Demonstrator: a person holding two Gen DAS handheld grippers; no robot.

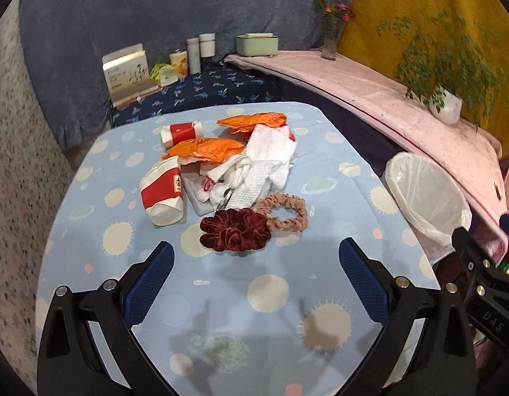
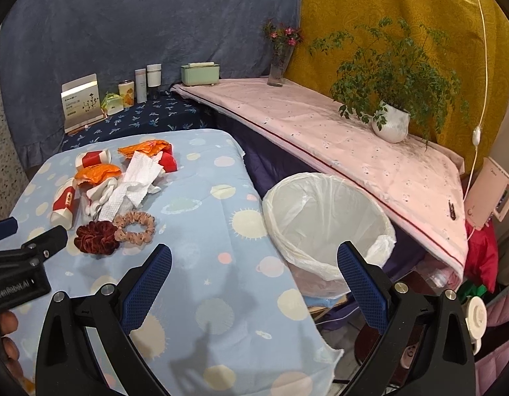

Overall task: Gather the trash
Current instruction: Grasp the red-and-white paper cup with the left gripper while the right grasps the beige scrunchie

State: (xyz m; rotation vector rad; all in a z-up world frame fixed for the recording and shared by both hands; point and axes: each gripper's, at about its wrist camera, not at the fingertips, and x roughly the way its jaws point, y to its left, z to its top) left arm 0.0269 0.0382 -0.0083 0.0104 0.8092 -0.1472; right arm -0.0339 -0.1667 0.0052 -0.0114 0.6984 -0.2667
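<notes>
A pile of trash lies on the blue patterned tablecloth: red-and-white paper cups, orange wrappers, white paper towels. A dark red scrunchie and a tan scrunchie lie in front of the pile. My left gripper is open and empty, just short of the red scrunchie. My right gripper is open and empty over the table's right edge, beside the white lined trash bin. The bin also shows in the left wrist view.
A pink-covered shelf runs behind the bin with a potted plant, a flower vase and a green box. Boxes and bottles stand on a dark blue cloth at the back.
</notes>
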